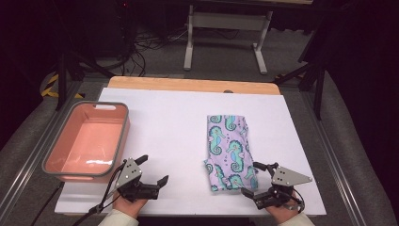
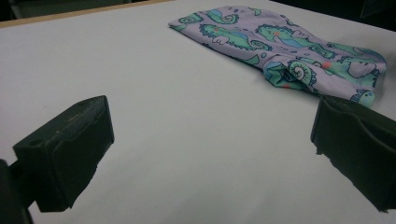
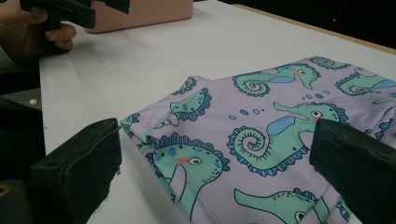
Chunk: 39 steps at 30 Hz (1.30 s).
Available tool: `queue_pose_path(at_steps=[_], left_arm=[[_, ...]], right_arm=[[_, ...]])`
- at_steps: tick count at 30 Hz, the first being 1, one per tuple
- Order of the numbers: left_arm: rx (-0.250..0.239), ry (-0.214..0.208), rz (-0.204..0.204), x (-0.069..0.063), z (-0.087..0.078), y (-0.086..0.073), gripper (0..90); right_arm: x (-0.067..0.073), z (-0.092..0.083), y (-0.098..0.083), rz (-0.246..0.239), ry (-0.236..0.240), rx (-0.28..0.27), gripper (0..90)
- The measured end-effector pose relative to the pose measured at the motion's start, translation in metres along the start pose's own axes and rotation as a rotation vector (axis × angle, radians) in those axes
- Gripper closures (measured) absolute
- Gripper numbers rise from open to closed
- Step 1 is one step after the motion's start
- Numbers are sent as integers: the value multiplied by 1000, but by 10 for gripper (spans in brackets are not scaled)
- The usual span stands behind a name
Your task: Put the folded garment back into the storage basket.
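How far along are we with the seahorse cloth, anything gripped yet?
Done: little that shows; the seahorse cloth lies loosely folded on the white table, apart from the pink bin, which looks empty. In hand: nothing. The right tongs are open at the cloth's near edge; the left tongs are open over bare table. Left: likely gripping and handling the cloth.

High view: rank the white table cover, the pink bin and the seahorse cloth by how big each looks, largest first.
1. White table cover, by far the largest.
2. Pink bin, clearly next.
3. Seahorse cloth, smallest; it lies folded and bunched, so spread out it might rival the bin.
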<state>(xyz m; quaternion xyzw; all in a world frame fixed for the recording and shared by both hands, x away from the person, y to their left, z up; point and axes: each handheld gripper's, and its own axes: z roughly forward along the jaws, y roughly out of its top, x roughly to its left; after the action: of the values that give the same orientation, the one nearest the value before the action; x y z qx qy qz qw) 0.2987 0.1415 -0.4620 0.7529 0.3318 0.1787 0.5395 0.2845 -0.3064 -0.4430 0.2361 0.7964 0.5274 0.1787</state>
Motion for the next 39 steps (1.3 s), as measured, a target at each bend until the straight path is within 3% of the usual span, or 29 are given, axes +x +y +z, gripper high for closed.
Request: queue_pose_path(at_steps=[9, 17, 25, 28, 31, 33, 39], left_arm=[[6, 2, 16, -1, -1, 0, 25], [8, -8, 6, -1, 0, 0, 39], [74, -22, 66, -3, 5, 7, 124], [70, -39, 57, -2, 5, 9, 136], [63, -91, -17, 3, 7, 17, 138], [53, -112, -42, 4, 9, 21, 138], [83, -119, 7, 3, 15, 38, 136]], right_arm=[[0, -1, 0, -3, 9, -2, 27], [2, 0, 1, -17, 8, 2, 27], [2, -2, 1, -21, -1, 3, 27], [1, -2, 1, -21, -2, 5, 27], [2, -1, 1, -20, 1, 8, 28], [2, 0, 1, -20, 2, 11, 29], [1, -1, 1, -19, 2, 12, 30]])
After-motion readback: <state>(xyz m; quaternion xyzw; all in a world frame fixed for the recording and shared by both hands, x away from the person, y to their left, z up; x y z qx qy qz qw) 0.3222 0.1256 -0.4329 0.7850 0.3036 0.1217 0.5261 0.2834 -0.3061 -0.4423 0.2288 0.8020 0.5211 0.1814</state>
